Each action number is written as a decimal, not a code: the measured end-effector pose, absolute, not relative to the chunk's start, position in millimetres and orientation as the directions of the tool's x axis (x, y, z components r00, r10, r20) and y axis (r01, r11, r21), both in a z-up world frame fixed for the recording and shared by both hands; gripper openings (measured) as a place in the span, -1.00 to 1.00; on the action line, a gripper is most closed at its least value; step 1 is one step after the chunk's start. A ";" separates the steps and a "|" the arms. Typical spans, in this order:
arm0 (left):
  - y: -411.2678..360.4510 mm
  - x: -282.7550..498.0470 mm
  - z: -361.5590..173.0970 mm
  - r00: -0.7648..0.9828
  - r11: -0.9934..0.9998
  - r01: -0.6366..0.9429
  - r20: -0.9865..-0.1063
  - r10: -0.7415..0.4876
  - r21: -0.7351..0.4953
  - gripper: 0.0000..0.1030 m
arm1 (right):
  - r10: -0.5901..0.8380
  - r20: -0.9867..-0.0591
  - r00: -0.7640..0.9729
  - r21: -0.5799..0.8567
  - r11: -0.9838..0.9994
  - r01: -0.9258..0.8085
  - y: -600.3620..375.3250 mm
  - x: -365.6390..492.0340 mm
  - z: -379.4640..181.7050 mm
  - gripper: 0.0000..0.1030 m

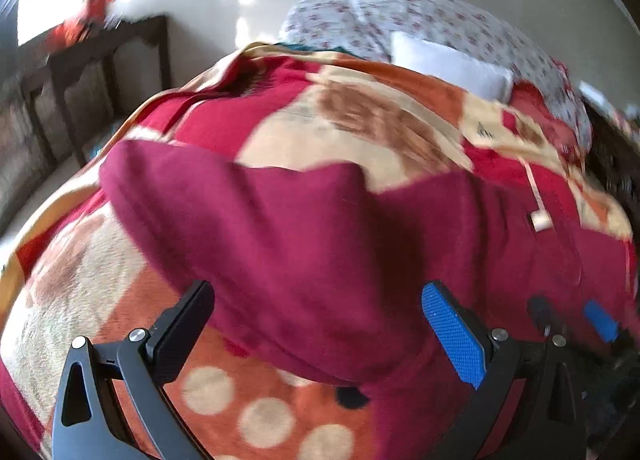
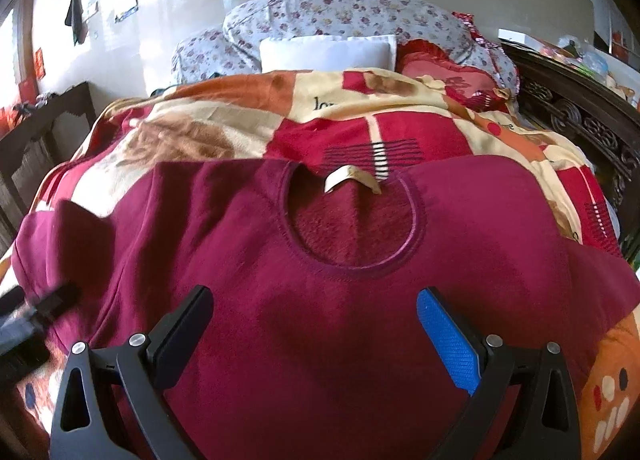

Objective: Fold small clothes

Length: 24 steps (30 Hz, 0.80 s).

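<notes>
A maroon sweatshirt lies spread on a patterned blanket, round neck opening facing away, a beige label at the collar. My right gripper is open above the chest, below the neckline, holding nothing. In the left wrist view the sweatshirt's sleeve and shoulder lie under my left gripper, which is open and empty. The right gripper's blue pad shows at that view's right edge. The left gripper shows blurred at the right wrist view's left edge.
Floral pillows and a white pillow lie at the bed's far end, with a red cushion. A dark carved headboard runs along the right. A dark wooden rail stands at the left.
</notes>
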<state>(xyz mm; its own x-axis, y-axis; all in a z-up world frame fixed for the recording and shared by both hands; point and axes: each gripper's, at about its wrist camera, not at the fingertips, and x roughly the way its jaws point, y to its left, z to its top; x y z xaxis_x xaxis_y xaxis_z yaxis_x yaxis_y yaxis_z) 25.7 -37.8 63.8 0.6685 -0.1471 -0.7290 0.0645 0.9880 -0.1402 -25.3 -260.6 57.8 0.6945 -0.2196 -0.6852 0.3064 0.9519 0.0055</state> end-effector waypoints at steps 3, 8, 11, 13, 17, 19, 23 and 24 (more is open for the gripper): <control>7.3 43.1 68.2 0.671 0.981 -0.048 -0.734 -0.106 -0.185 1.00 | -0.213 -0.684 0.697 0.000 0.956 0.292 -257.3 -25.8 57.3 1.00; 85.3 86.4 67.2 0.663 0.961 -0.226 -0.748 0.030 -0.162 1.00 | -0.198 -0.686 0.701 0.018 0.958 0.288 -259.1 -26.6 58.0 1.00; 135.4 108.7 58.6 0.649 0.911 -0.329 -0.760 0.026 -0.250 0.88 | -0.192 -0.688 0.700 0.026 0.958 0.287 -258.9 -26.3 56.9 1.00; 164.6 124.0 47.6 0.631 0.864 -0.389 -0.776 -0.003 -0.320 0.61 | -0.186 -0.690 0.700 0.025 0.960 0.280 -257.3 -25.5 56.1 1.00; 185.9 149.0 27.2 0.601 0.834 -0.425 -0.799 -0.032 -0.352 0.31 | -0.160 -0.687 0.709 0.037 0.967 0.253 -252.5 -24.5 55.4 1.00; 179.6 157.4 22.3 0.599 0.844 -0.405 -0.799 -0.045 -0.351 0.28 | -0.145 -0.687 0.712 0.041 0.971 0.237 -249.7 -24.5 54.7 1.00; 165.7 160.5 23.2 0.614 0.874 -0.360 -0.788 -0.043 -0.328 -0.62 | -0.135 -0.688 0.713 0.050 0.971 0.232 -249.8 -24.4 54.3 1.00; 161.8 155.5 30.2 0.637 0.880 -0.341 -0.770 -0.042 -0.330 -0.82 | -0.122 -0.684 0.719 0.073 0.970 0.234 -252.7 -25.5 55.6 1.00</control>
